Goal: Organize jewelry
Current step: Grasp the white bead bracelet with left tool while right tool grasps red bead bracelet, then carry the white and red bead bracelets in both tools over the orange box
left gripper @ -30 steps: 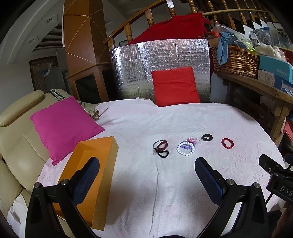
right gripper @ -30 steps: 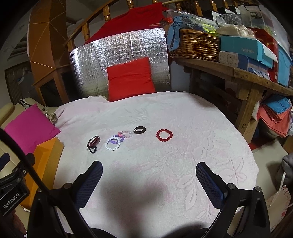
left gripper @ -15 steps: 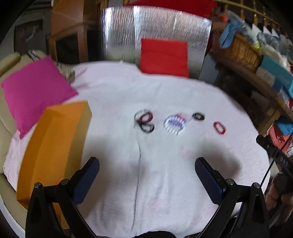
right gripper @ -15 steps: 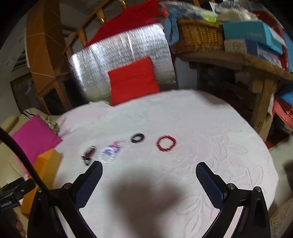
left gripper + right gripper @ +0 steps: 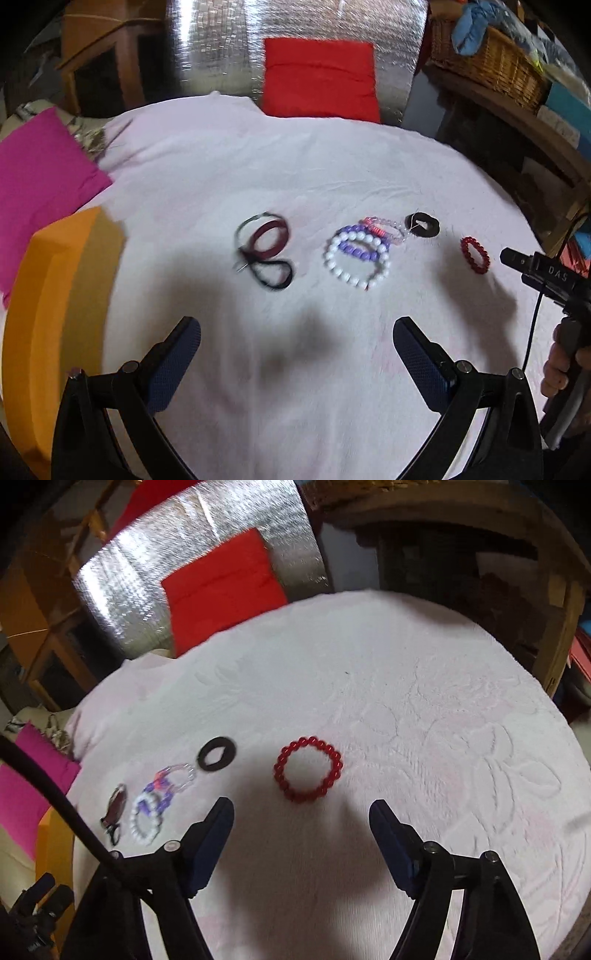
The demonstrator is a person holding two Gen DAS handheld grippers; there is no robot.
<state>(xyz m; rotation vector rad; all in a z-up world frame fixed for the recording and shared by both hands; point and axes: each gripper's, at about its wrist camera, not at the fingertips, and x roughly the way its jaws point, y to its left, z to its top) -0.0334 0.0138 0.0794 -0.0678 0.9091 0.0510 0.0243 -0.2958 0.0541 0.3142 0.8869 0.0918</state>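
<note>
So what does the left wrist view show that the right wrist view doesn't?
Only the left wrist view: the wicker basket on the shelf at right, the orange box's full length, and the hand holding the right tool.

Only the right wrist view: the red bead bracelet lying just ahead of the right tool, whose jaws have just been closing with nothing between them.

Both: the white bead bracelet, black ring, dark cords, red cushion, pink cushion.
</note>
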